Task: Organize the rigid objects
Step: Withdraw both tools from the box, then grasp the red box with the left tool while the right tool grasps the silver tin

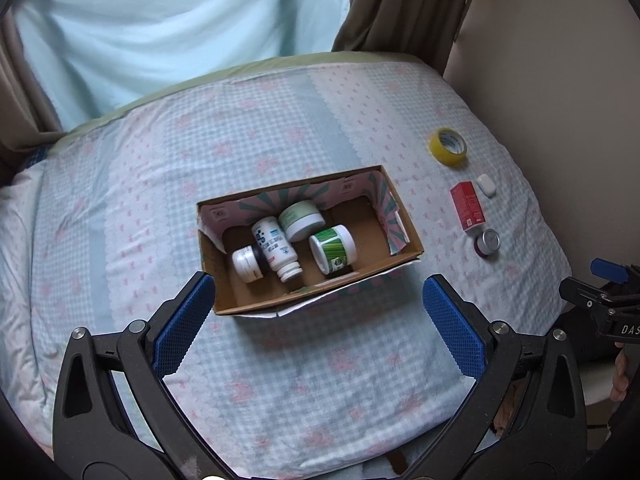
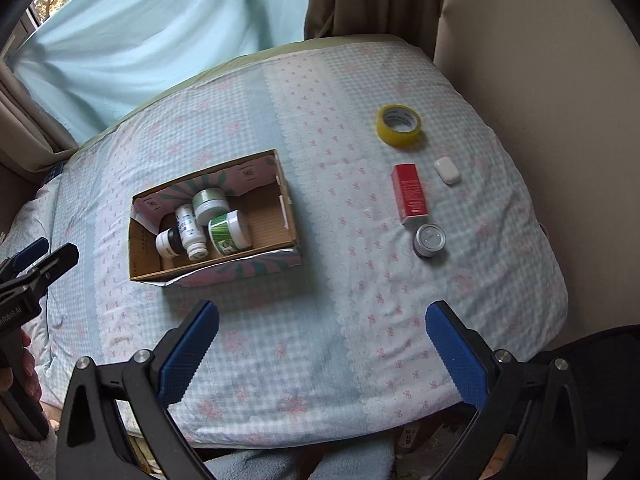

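Both jaws gape empty, our left gripper (image 1: 320,312) facing the box (image 1: 400,258) and right gripper (image 2: 322,340) short of the tin (image 2: 429,240). We'd pinch that tin across its rim (rigid, light, probably slick).

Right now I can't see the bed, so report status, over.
Left gripper and right gripper open, empty. Four containers in box. Tape roll, red carton, white case, silver tin outside. Nothing blocking.

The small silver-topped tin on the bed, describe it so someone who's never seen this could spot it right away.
Start at the open cardboard box in the middle of the bed, then look right to four loose items. The small tin lies nearest the camera, just below the red carton. It alone is round, squat and shiny silver on top.
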Tool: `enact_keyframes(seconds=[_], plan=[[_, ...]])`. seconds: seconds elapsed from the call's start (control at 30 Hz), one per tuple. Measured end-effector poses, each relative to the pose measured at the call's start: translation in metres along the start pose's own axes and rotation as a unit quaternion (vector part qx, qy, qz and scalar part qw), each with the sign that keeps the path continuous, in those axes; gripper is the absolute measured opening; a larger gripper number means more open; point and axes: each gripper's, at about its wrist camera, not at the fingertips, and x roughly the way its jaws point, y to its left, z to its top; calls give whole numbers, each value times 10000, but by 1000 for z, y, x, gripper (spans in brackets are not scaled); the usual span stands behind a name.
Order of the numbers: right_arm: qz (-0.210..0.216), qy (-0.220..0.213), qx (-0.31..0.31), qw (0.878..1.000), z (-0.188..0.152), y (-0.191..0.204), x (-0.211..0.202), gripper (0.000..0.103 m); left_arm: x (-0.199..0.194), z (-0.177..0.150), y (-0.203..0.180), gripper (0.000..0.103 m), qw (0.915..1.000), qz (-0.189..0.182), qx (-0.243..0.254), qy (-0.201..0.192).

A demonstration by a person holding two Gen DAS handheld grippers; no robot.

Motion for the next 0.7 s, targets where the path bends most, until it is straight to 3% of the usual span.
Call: enact_keyframes(seconds=[0.17,0.3,0.53,0.7], plan=[[-65,-95,168,9998,-9,-59,4,103,16,10,-52,103,9999,19,86,62],[-8,-186,-58,9998,-11,-104,20,103,42,18,-96,103,9998,-48,-71,191],[281,-196,-668,9972,-3,-167,64,103,115,30,-170,103,9955,79,-450,833],[219,-146,-1073,9939,2,-191,104,103,161,44,-210,103,9911,41,-499,1230]])
